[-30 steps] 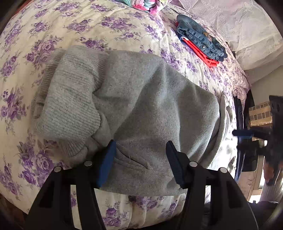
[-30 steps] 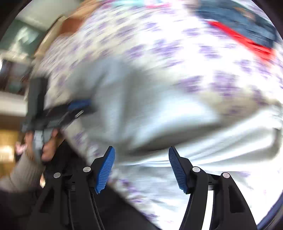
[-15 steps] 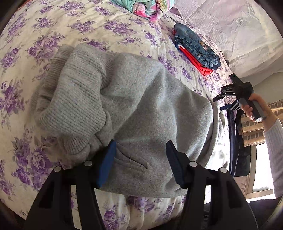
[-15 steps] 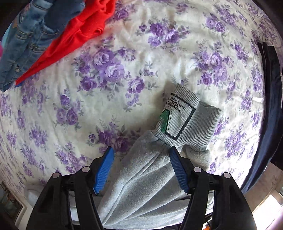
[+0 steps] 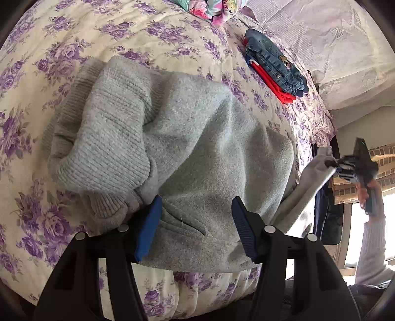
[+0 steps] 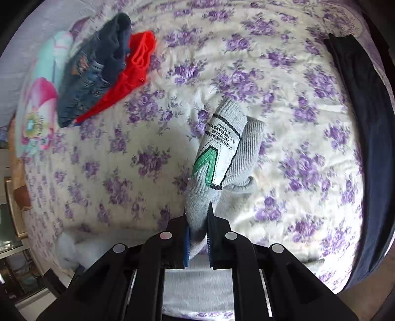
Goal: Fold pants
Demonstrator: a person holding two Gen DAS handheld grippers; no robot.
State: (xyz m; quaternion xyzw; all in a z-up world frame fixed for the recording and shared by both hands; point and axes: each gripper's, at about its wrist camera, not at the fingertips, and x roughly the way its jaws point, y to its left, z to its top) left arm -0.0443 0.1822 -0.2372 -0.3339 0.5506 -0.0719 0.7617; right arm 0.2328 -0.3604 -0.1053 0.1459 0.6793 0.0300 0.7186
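Observation:
Grey sweatpants (image 5: 197,153) lie bunched on the floral bedspread (image 5: 148,32), ribbed waistband at the left. My left gripper (image 5: 196,227) is open, its blue pads either side of the pants' near edge. My right gripper (image 6: 197,237) is shut on a ribbed leg cuff (image 6: 237,148) with a white-and-green label, holding it lifted above the bed. In the left wrist view the right gripper (image 5: 343,168) shows at the far right, pulling the grey leg up and away.
A folded stack of jeans over a red garment (image 5: 274,66) lies at the far side of the bed; it also shows in the right wrist view (image 6: 98,69). A colourful folded cloth (image 5: 214,10) lies beyond. A dark garment (image 6: 363,123) drapes the bed's edge.
My right gripper has closed on the leg cuff and lifted it off the bed. My left gripper stays open over the pants' near edge.

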